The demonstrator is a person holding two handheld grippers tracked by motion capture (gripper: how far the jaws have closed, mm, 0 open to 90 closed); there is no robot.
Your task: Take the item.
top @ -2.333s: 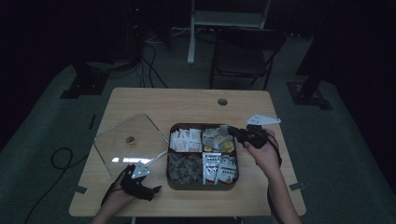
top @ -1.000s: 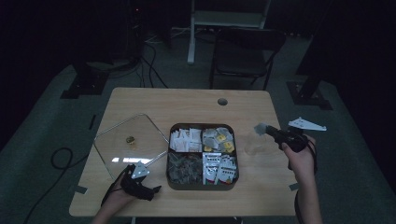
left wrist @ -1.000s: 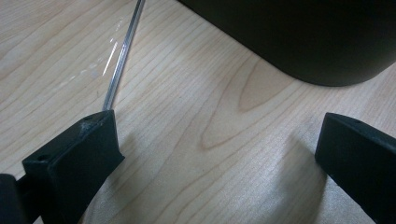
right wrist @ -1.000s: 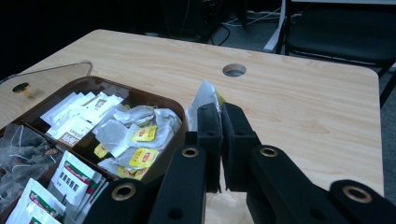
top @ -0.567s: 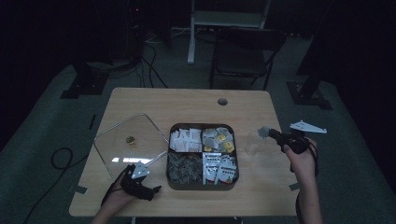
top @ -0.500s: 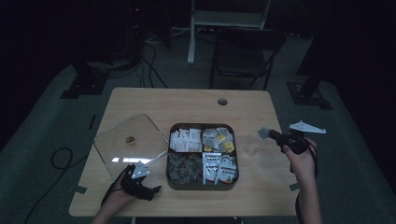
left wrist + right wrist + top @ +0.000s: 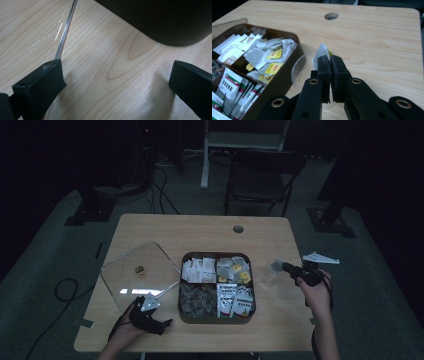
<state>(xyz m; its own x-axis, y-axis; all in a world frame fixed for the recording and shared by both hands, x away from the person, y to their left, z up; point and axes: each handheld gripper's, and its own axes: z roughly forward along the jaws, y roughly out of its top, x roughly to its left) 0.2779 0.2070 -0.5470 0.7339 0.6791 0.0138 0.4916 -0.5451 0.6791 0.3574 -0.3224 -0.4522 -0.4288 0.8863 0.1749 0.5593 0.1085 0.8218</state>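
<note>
While the right gripper [image 7: 329,62], jaws pinched tight on a tea bag [image 7: 321,53], holds it above the clear cup [image 7: 308,72] at three o'clock of the box [image 7: 216,287], release remains.

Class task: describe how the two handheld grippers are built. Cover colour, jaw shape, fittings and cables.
Both are black. The right gripper has two flat, block-like jaws on curved linkage arms joined by brass-ringed pivots. The left gripper has chunky rectangular black pads, scuffed at one corner. From above, each carries a pale grey three-cornered plate, and a dark cable trails from each gripper.
</note>
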